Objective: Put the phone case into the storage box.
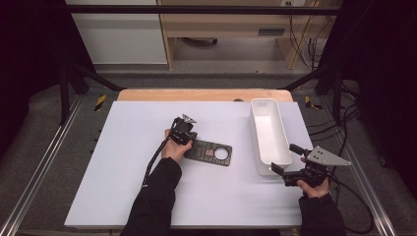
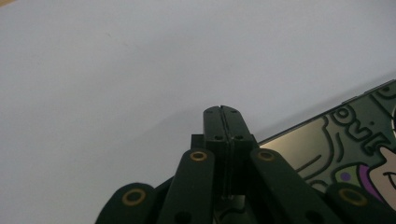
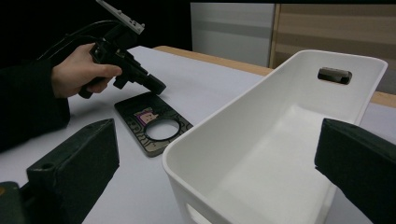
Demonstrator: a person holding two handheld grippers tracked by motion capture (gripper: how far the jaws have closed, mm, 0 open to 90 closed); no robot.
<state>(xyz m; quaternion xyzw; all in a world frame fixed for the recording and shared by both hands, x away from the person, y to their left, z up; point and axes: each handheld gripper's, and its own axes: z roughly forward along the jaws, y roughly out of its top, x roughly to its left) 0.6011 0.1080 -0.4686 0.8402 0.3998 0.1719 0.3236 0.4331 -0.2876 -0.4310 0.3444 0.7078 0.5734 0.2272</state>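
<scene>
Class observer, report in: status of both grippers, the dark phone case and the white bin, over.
Left gripper shut, tips down at the end of the phone case. Right gripper open, empty, by the near end of the white bin. Case flat on the table. Nothing between case and bin.

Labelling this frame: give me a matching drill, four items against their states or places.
Items:
1. left gripper
2. right gripper
3. white bin
4. dark phone case

States:
A. lying flat, round cutout at one end
B. jaws spread, at the near end of the bin
C. jaws shut, tips at the case's edge
D. empty, at the right of the table

Pairs: 1-C, 2-B, 3-D, 4-A
</scene>
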